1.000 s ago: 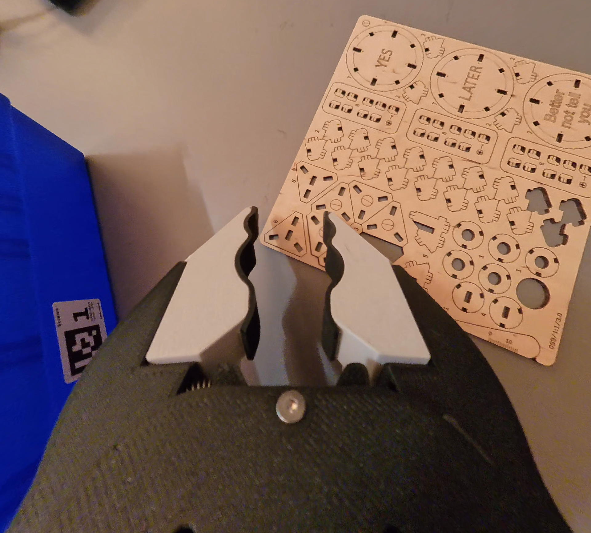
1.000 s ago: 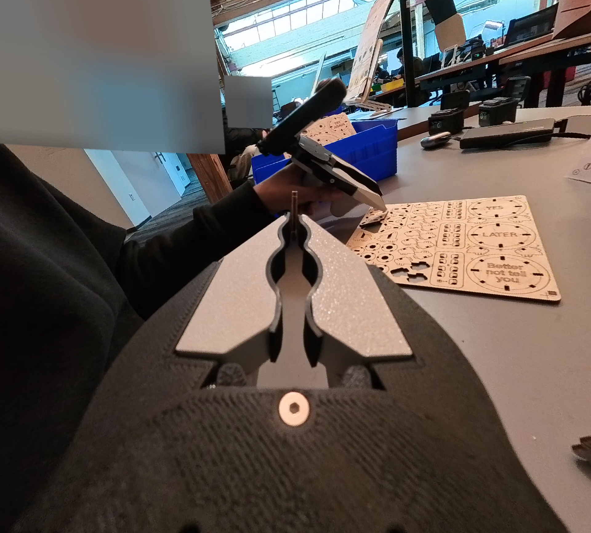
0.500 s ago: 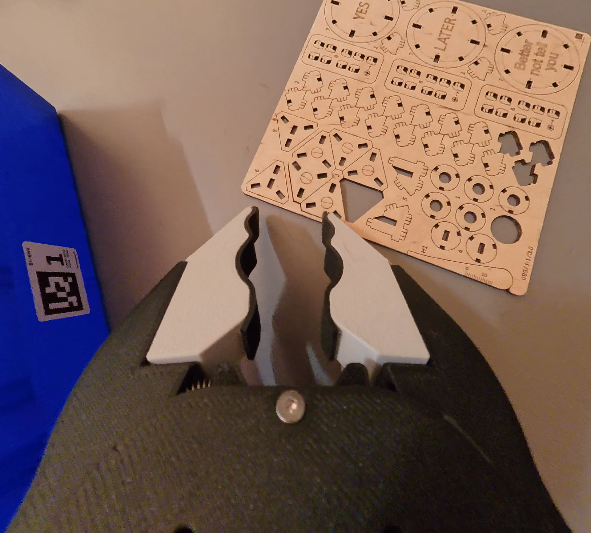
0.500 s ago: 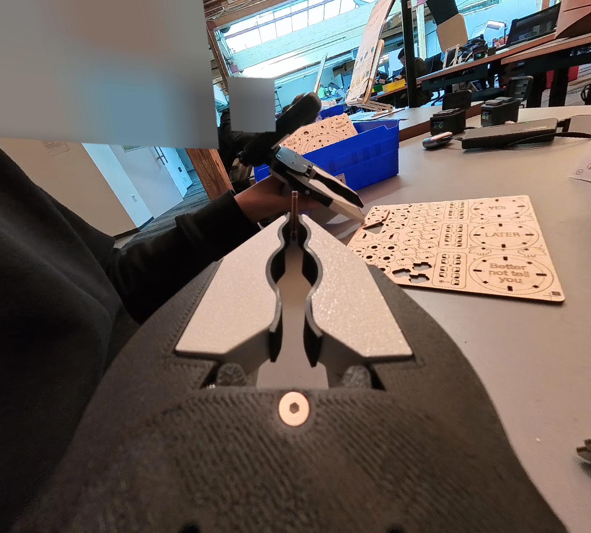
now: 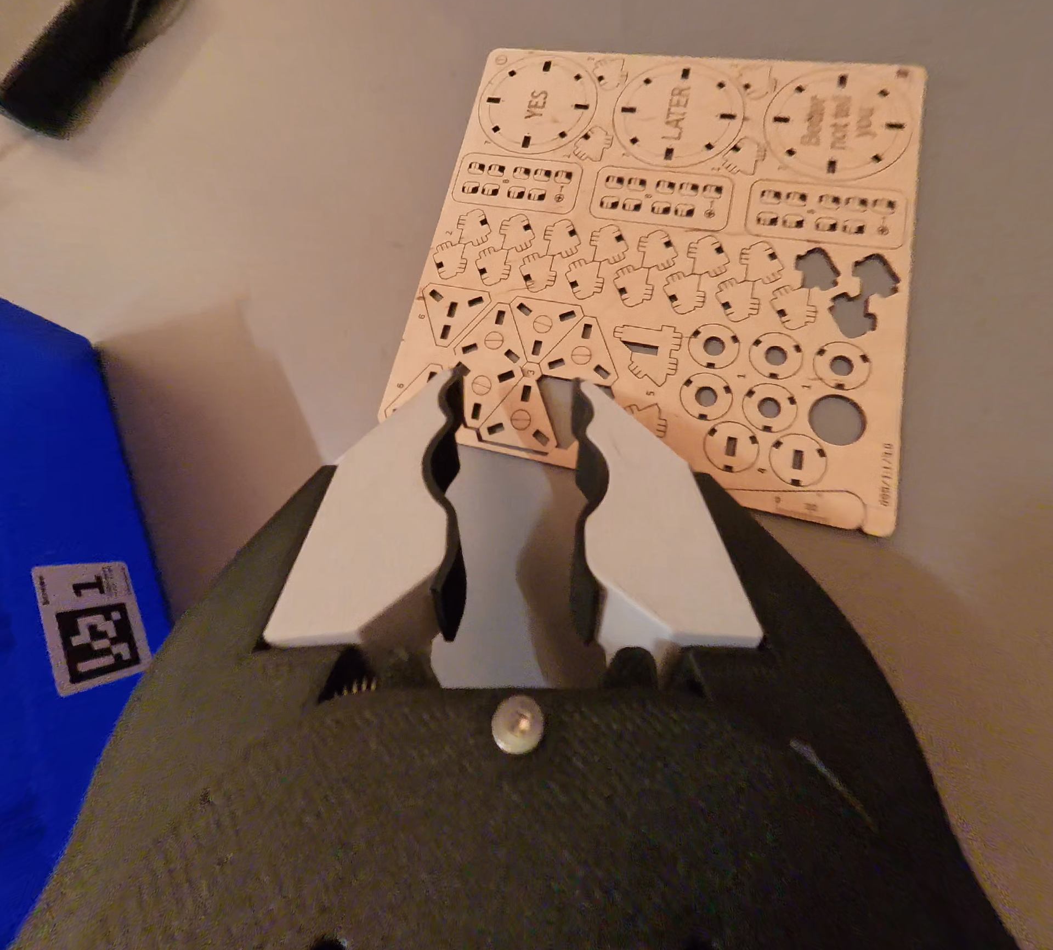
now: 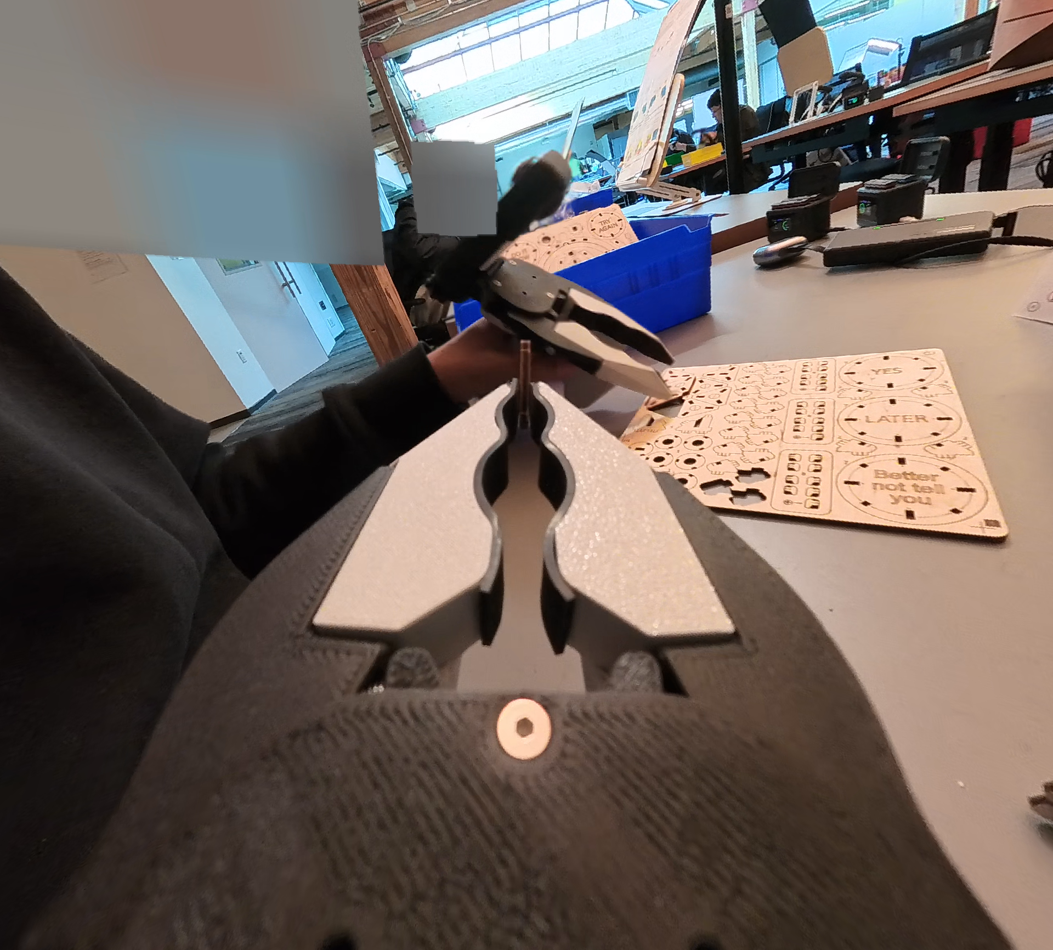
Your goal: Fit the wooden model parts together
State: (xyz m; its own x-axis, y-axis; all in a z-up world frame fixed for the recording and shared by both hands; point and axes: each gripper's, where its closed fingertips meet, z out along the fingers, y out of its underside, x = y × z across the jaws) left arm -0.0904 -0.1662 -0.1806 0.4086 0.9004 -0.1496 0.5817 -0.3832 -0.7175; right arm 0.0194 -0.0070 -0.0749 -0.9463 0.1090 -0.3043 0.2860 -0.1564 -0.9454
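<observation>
Left gripper (image 5: 515, 390): jaws apart over wooden sheet's (image 5: 712, 261) near corner on grey table (image 5: 285, 182). Right gripper (image 6: 523, 398): clamped on thin wooden piece (image 6: 524, 370).

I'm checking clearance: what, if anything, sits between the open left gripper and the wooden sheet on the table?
Nothing visible: the left gripper is already at the wooden sheet's near corner, straddling a triangular piece.

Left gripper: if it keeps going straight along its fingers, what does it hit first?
Most likely the wooden puzzle sheet: the open left gripper points down at its near corner, at the triangular pieces. Contact can't be judged; depth is unclear.
</observation>
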